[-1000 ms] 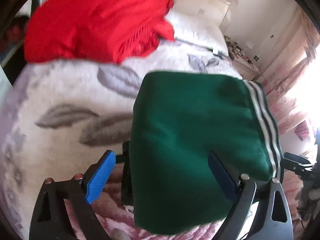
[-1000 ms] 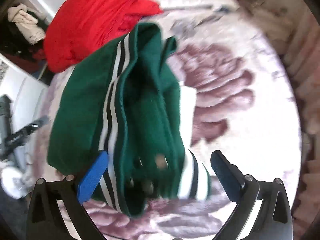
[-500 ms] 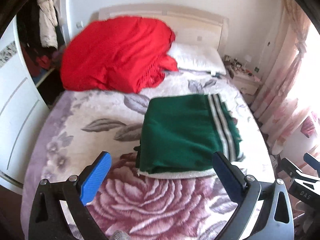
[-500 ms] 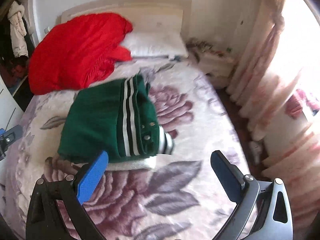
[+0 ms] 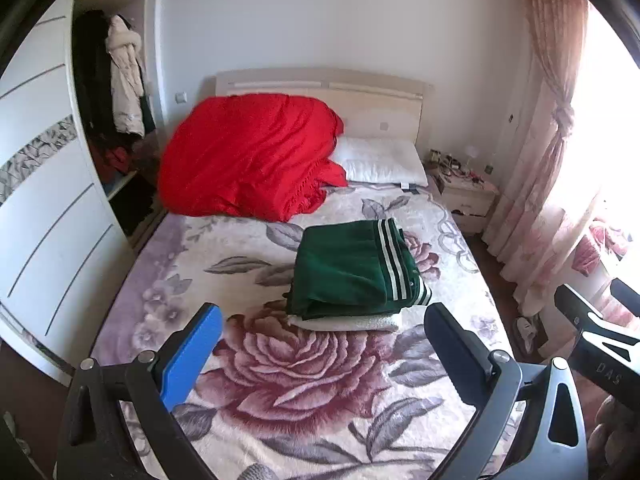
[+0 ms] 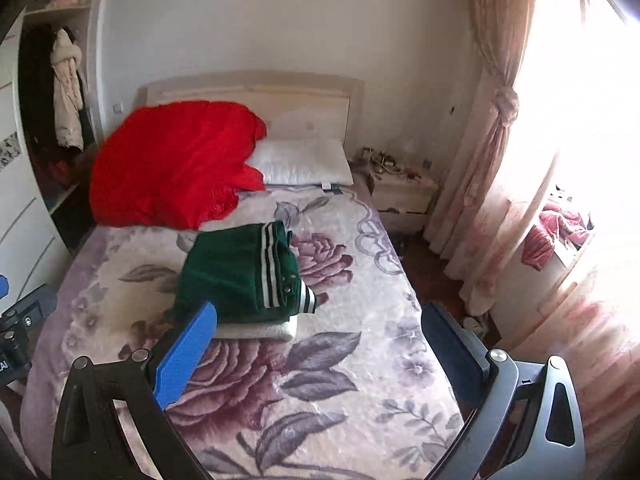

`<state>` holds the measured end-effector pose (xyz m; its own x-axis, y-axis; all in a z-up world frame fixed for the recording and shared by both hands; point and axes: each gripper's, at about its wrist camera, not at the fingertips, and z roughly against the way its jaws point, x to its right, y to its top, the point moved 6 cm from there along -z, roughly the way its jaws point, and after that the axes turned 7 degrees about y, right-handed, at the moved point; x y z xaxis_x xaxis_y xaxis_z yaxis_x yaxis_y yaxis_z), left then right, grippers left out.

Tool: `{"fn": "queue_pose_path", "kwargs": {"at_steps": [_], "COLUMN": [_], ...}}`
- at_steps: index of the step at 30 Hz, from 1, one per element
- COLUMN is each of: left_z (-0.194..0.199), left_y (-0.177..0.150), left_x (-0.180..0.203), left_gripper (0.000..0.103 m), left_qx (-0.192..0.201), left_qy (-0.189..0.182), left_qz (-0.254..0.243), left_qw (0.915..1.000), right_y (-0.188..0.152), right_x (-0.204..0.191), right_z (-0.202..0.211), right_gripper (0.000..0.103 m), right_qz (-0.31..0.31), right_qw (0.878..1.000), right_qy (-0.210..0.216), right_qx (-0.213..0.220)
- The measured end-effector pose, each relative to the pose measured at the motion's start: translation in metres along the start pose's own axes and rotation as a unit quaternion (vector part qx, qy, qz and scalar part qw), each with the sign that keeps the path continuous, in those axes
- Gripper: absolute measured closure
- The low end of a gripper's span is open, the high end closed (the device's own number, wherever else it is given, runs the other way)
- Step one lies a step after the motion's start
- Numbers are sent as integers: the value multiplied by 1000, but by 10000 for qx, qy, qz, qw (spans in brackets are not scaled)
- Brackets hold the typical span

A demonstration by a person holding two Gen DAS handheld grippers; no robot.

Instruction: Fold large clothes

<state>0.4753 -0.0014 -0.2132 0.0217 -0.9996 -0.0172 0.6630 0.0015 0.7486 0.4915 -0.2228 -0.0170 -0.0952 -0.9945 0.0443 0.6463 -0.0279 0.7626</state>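
Both grippers pulled back and raised since a second ago — left gripper (image 5: 322, 354) and right gripper (image 6: 318, 350) spread wide, nothing pinched. Green jacket (image 5: 352, 270) left folded at mid bed (image 5: 280, 420), stacked on white folded item (image 5: 344, 323), near red blanket (image 5: 248, 160) at far left. Fold judged finished — release done.

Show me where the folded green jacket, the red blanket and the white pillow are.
folded green jacket (image 5: 344, 268): left wrist view, on its flat top panel.
red blanket (image 5: 248, 156): left wrist view, middle of the heap.
white pillow (image 6: 300, 162): right wrist view, centre of its top.
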Motion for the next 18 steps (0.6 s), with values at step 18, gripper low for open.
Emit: {"fn": "queue_pose_path", "kwargs": {"at_steps": [18], "left_z": [131], "left_y": [-30], "left_x": [-8], "left_gripper": [0], "left_qx": [811], "left_qy": [137], "left_qz": [142], "left_qw": [9965], "right_y": [-24], "right_x": [10], "right_z": [200], "right_gripper": [0], "right_qz": [1], "right_qw": [9974], "right_qy": [254], "right_qx": [674]}}
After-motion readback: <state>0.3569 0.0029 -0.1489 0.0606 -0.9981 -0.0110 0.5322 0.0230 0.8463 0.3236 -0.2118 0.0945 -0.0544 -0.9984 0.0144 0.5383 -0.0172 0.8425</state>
